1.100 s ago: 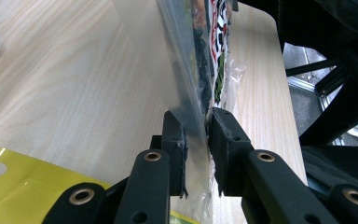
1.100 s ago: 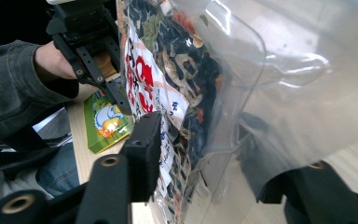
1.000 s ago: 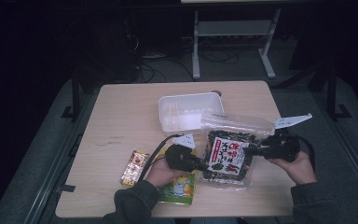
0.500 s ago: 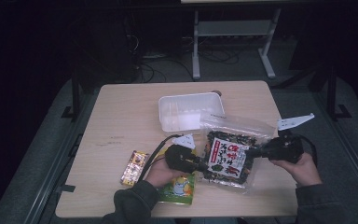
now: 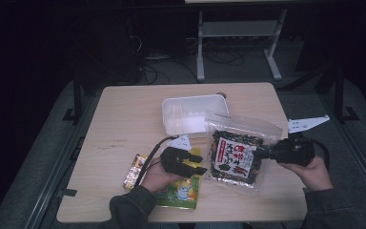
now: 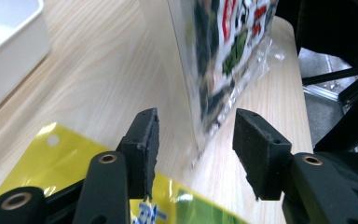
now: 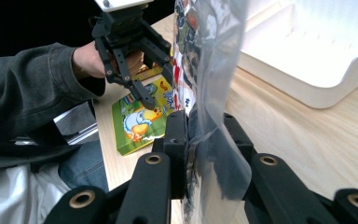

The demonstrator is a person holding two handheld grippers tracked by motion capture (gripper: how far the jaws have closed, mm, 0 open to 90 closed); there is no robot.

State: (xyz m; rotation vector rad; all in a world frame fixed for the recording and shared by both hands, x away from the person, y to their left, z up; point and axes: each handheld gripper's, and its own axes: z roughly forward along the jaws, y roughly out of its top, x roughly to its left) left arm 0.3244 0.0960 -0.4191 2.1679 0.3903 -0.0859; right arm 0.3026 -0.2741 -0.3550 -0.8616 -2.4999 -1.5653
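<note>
At centre right of the high view: right claw point(image 5: 262, 153) clamped on seaweed bag point(image 5: 233, 155); left claw point(image 5: 201, 168) just opened, bag edge between jaws untouched. Keep right grip firm, back left out straight.

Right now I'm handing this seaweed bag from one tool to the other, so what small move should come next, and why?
Probably lift the seaweed bag with the right tool toward the white tray. The right tool's jaws pinch the bag's edge, while the left tool has just been opening: its pads stand apart, with the bag's corner loose between them, so nothing seems to hold it back.
</note>
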